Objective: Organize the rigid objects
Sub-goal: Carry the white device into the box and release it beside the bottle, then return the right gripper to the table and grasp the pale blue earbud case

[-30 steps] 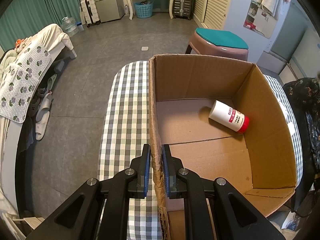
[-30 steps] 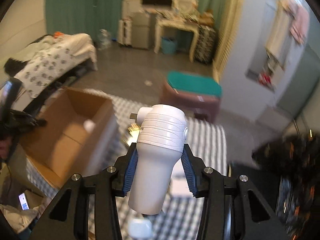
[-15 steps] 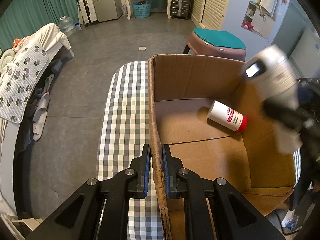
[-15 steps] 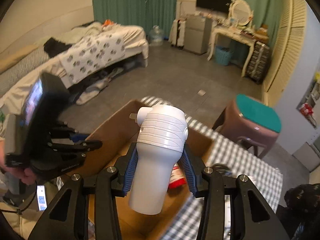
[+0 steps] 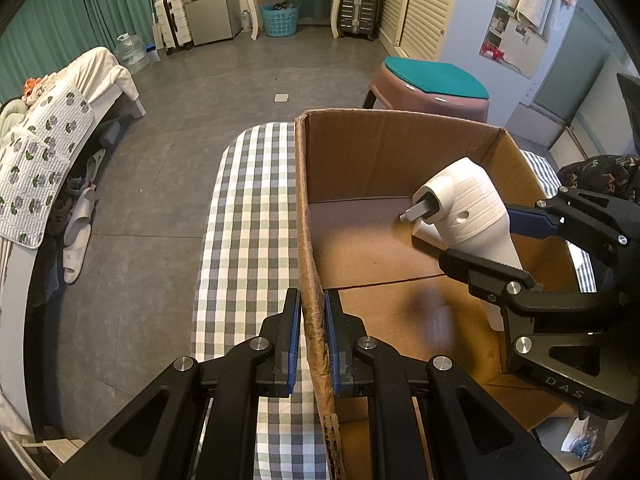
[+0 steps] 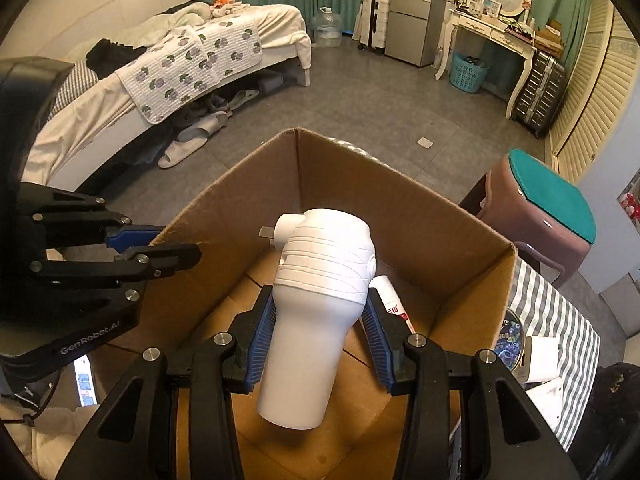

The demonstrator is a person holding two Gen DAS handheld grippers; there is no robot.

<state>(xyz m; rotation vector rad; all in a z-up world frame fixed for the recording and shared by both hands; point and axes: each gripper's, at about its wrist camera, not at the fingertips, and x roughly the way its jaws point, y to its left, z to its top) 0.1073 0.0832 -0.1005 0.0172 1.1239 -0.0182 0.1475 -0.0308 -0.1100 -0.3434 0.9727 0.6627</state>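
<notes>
Cardboard pinched between blue pads marks the left side of the scene: the left gripper has its jaws pressed onto the near-left wall of the open cardboard box, one pad outside, one inside. Just left of that wall, the checked cloth of the table shows beside the box. Across the box floor, toward the right, the right gripper clamps a white ribbed appliance by its narrow handle, head up, a short grey stub jutting from its nozzle; the left wrist view shows it hanging over the box interior near the right wall. Beneath and partly behind it lies a white bottle with a red label on the box floor. Farther right, outside the box, a brown stool with a teal top stands on the floor.
</notes>
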